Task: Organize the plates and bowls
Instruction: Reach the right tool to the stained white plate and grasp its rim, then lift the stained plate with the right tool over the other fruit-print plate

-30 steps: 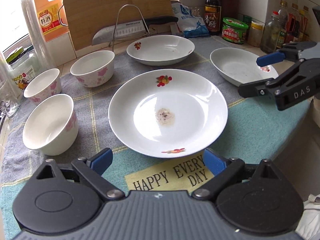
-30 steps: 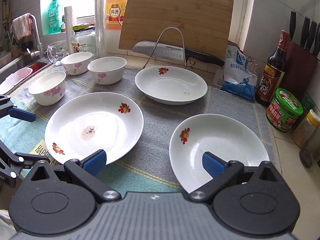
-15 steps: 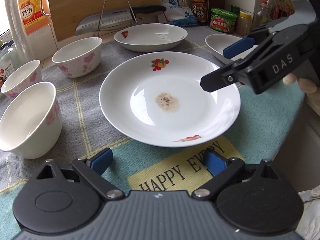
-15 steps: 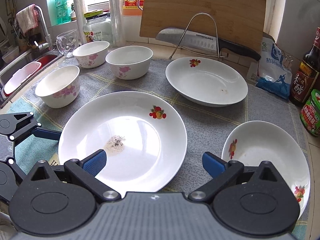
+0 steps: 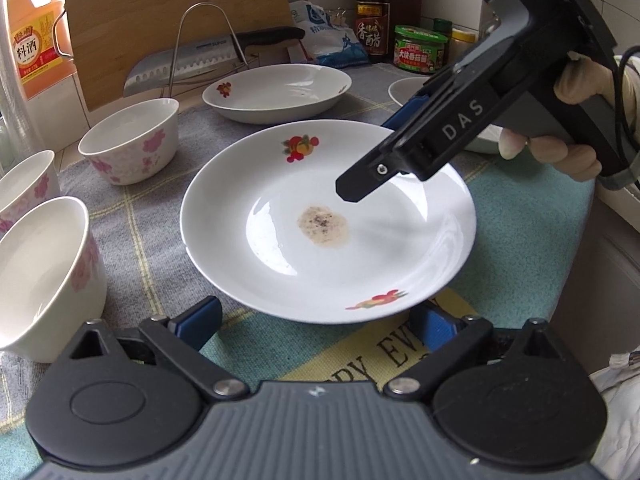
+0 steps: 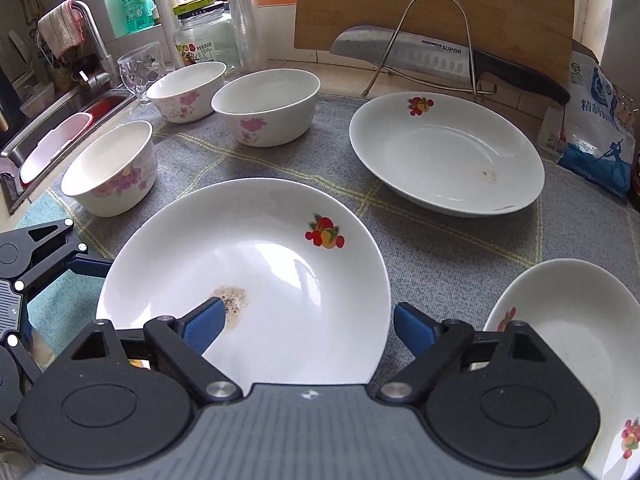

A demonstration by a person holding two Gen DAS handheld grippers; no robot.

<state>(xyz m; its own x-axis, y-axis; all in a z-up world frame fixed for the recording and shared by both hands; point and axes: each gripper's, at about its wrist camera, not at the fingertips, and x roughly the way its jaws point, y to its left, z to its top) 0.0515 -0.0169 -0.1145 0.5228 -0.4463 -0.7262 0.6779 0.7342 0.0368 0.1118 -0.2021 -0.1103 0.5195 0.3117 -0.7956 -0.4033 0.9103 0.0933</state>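
Note:
A white plate [image 5: 360, 264] with a brown stain at its middle lies on the cloth in front of me. Its near rim sits between the fingertips of my left gripper [image 5: 316, 324], which is open and not touching it. My right gripper [image 6: 310, 326] straddles the same plate's [image 6: 256, 248] right rim, one pad over the inside and one outside on the cloth. Its jaws are closing and the pads do not press on the rim. A second plate [image 6: 444, 152] lies at the back and a third [image 6: 560, 340] at the right. Three flowered bowls [image 6: 268, 108] stand at the left.
A cutting board [image 6: 436, 0] leans on the back wall behind a knife [image 6: 404, 54] on a wire stand. Bottles and a green-lidded jar [image 5: 420, 48] stand at the back right. A sink [image 6: 60, 120] lies to the left. The counter edge runs along the right.
My right gripper has swung left from the right-hand plate to the stained plate's rim, and its jaws have narrowed. My left gripper has come lower and nearer to that plate.

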